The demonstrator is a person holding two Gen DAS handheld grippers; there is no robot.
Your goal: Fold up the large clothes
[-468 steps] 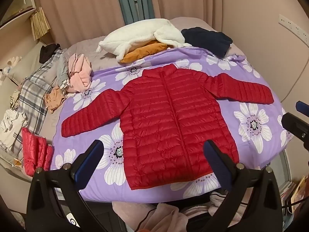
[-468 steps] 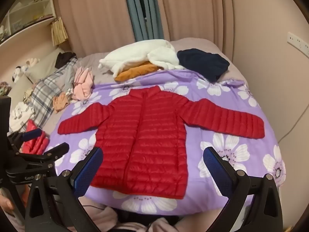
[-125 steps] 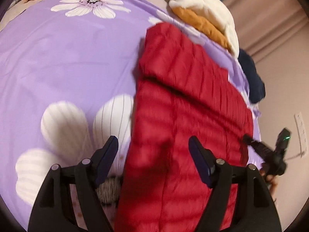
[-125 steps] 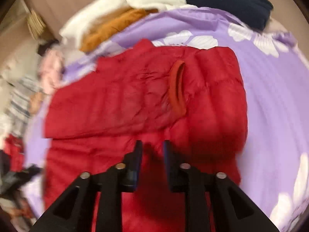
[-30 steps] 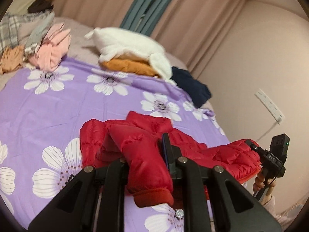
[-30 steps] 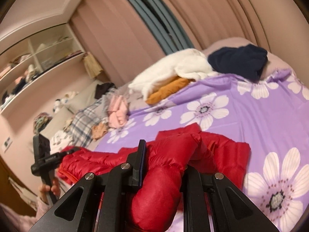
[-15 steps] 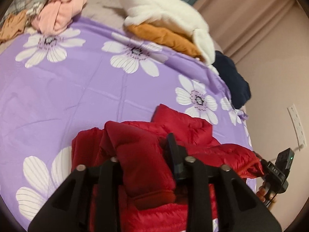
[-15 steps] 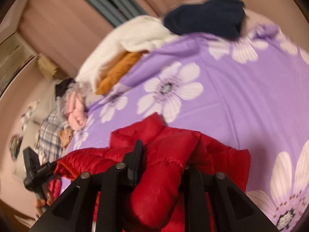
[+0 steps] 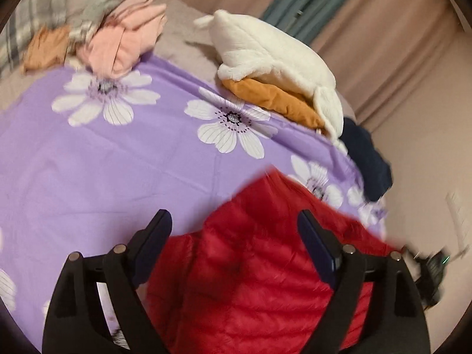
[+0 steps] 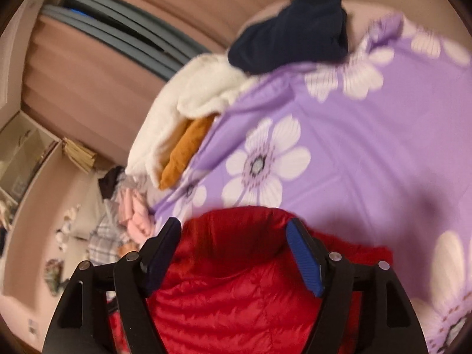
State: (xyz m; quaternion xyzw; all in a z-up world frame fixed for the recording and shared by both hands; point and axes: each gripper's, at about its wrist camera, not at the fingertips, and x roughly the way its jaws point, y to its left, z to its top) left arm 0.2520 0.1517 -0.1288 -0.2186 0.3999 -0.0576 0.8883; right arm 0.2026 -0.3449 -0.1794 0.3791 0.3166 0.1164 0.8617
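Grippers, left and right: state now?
Left gripper: open, holding nothing, above the red jacket.
Right gripper: open, holding nothing, above the same jacket.

One red jacket (image 9: pixel 259 268) lies near on one purple sheet (image 9: pixel 97 174). At the far side: one white fleece (image 9: pixel 274 56), one orange garment (image 9: pixel 277 100), one navy garment (image 9: pixel 367 162). Far left: one pink garment (image 9: pixel 124 44). Two grippers, left gripper (image 9: pixel 233 236) and right gripper (image 10: pixel 234 246).

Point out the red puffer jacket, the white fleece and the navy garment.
red puffer jacket (image 9: pixel 259 265): left wrist view, quilted middle.
white fleece (image 9: pixel 274 50): left wrist view, top surface.
navy garment (image 10: pixel 292 29): right wrist view, centre of the bundle.
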